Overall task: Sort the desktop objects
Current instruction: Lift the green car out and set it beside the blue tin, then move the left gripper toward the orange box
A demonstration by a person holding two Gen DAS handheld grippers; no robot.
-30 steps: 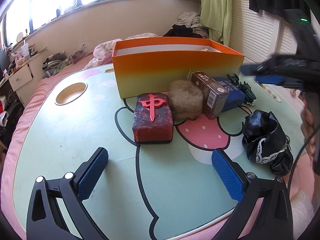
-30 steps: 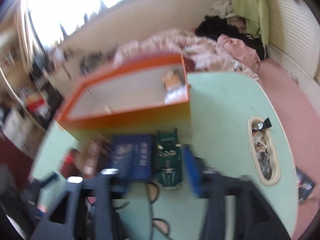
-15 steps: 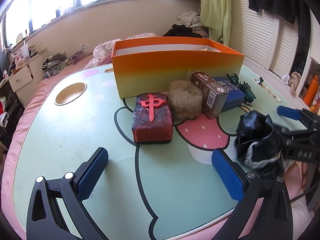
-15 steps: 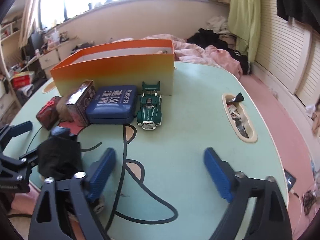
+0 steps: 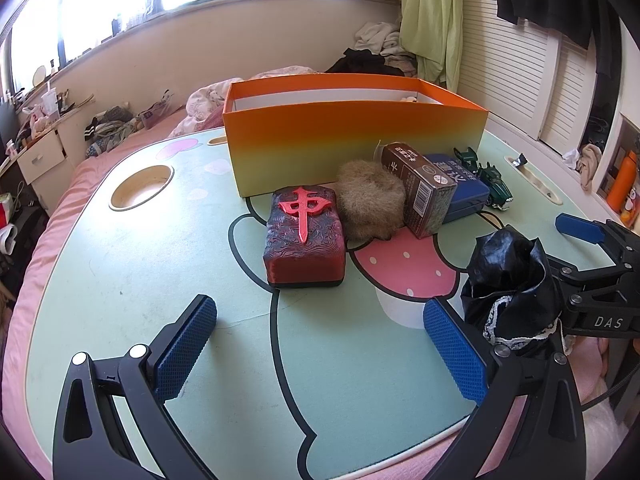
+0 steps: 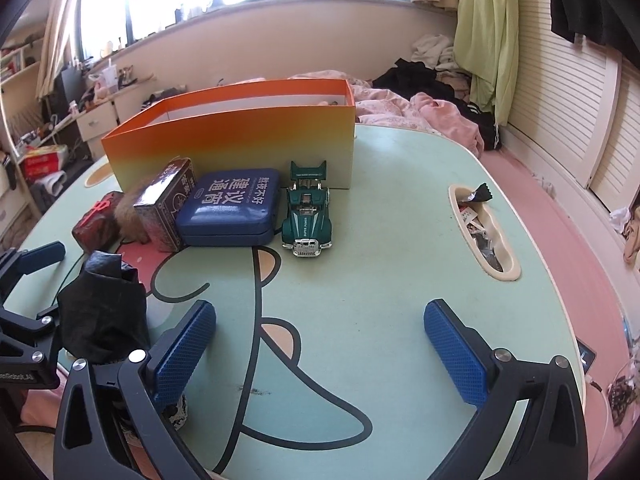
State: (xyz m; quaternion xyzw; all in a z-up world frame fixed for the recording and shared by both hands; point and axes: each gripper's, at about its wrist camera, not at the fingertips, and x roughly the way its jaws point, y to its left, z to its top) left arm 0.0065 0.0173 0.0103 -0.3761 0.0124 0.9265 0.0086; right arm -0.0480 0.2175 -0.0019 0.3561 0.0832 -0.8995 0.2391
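Note:
An orange box stands open at the back of the green table. In front of it lie a red mahjong-tile block, a brown fur ball, a brown carton, a blue tin and a green toy car. A black pouch with lace trim stands near the front edge, between the two grippers. My left gripper is open and empty, short of the red block. My right gripper is open and empty, short of the car, with its left finger beside the pouch.
The table has a round cup recess at left and a long slot with wrappers at right. A pink bed with clothes lies behind. The orange box also shows in the right wrist view.
My right gripper has swung down from above the tin and car to low over the table's front right, beside the pouch. The left gripper has not moved.

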